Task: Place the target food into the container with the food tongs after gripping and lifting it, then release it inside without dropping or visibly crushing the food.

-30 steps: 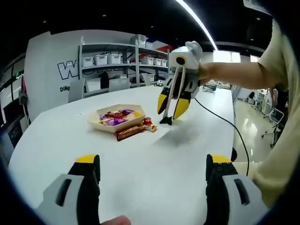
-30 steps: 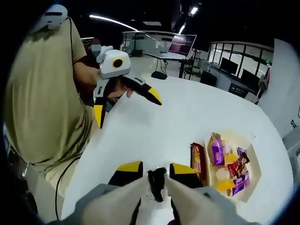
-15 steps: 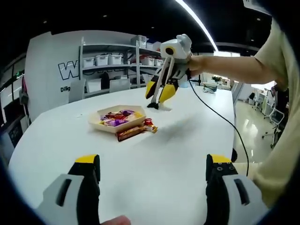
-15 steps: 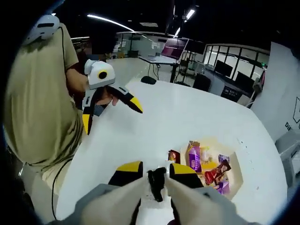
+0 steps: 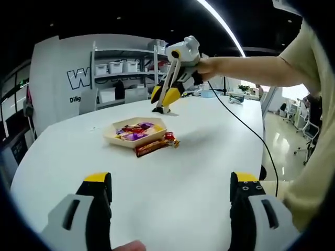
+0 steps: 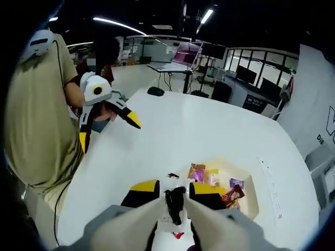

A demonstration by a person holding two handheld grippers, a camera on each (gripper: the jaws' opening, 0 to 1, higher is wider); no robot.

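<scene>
Between the yellow-tipped jaws of the right gripper (image 6: 173,189) a pair of food tongs (image 6: 175,205) is sitting, and the jaws are pressing closed on its light arms, whose dark tips are meeting in the middle. Just beyond these tips, a little to the right, the container (image 6: 253,201) is lying on the white table (image 6: 209,136), a pale shallow tray with angled sides, and colourful wrapped snacks (image 6: 197,172) are lying inside it. From the left gripper view the same right gripper (image 5: 164,98) is hanging above the far edge of this container (image 5: 111,136), with the tongs (image 5: 158,109) pointing down, not touching anything. Straight ahead of the left gripper (image 5: 167,186), well apart from it, a brown snack bar (image 5: 152,147) is lying on the table (image 5: 199,172) just beside the near wall of the tray, and a small red packet (image 5: 170,138) is touching its right end. The left gripper's own jaws are standing wide apart and nothing is between them. Behind the table, grey shelves (image 5: 128,70) with white boxes are standing against the wall. To the right, a black cable (image 5: 246,128) is running across the table.
</scene>
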